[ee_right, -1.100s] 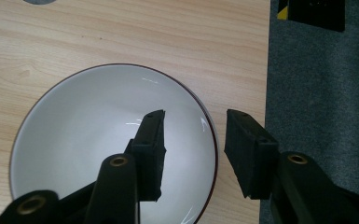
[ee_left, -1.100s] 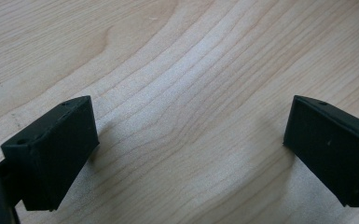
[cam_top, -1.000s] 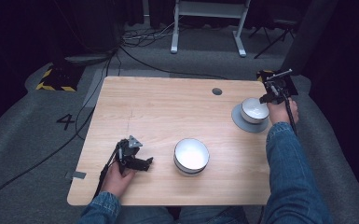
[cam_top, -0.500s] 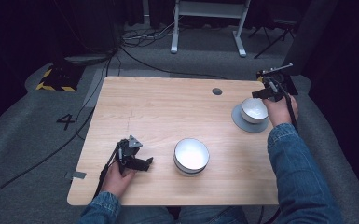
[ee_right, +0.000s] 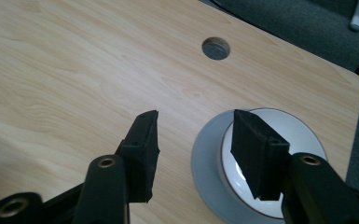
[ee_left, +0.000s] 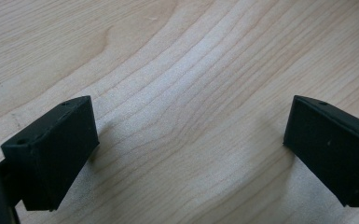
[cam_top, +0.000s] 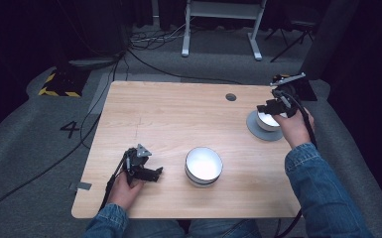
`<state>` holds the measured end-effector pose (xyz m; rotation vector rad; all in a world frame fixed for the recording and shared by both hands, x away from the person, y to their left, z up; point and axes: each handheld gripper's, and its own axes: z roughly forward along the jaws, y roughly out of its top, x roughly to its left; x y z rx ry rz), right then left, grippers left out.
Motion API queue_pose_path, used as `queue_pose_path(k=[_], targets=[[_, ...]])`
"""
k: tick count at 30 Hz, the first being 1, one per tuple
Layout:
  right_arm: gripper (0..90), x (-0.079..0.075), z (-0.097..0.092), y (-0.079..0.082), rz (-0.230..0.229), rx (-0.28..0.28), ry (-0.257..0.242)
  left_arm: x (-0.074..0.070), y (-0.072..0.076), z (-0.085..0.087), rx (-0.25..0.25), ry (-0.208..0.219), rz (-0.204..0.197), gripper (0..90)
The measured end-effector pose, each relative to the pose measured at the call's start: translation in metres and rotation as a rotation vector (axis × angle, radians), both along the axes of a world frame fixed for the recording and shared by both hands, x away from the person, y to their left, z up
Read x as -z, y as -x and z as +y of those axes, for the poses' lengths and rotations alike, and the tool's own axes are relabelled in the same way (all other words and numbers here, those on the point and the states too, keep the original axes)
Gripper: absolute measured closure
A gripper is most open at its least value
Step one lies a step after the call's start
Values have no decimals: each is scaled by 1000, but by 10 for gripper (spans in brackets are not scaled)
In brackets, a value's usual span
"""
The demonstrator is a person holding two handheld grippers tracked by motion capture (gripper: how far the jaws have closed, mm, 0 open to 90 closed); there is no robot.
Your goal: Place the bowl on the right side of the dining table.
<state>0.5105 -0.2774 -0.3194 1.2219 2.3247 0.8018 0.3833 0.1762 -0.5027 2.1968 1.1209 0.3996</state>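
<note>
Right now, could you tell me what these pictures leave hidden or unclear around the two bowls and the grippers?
- Small bowl on the grey saucer: in the right gripper view, one jaw of the right gripper covers part of its inside, and the bottom edge cuts it off.
- The same bowl in the high view: the right gripper and hand overlap it.
- Large bowl: whether it holds anything is too small to tell.
- Left gripper: its jaw tips are too small in the high view.
</note>
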Motion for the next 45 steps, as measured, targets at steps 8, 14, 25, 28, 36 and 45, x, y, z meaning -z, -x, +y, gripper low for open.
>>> queue_pose_path(k=[8,14,25,28,36,45], targets=[[504,0,9,25,14,-68,-25,0,0,0,-1,3,2,28],[504,2,13,42,27,-101,-48,0,0,0,-1,3,2,28],[478,6,15,74,13,-170,-56,0,0,0,-2,2,1,28],[478,11,16,83,11,-191,-56,0,0,0,-2,2,1,28],[465,31,11,97,31,-196,-59,0,0,0,-1,4,-1,28],[460,56,9,106,58,-212,-74,0,0,0,-1,2,-4,28]])
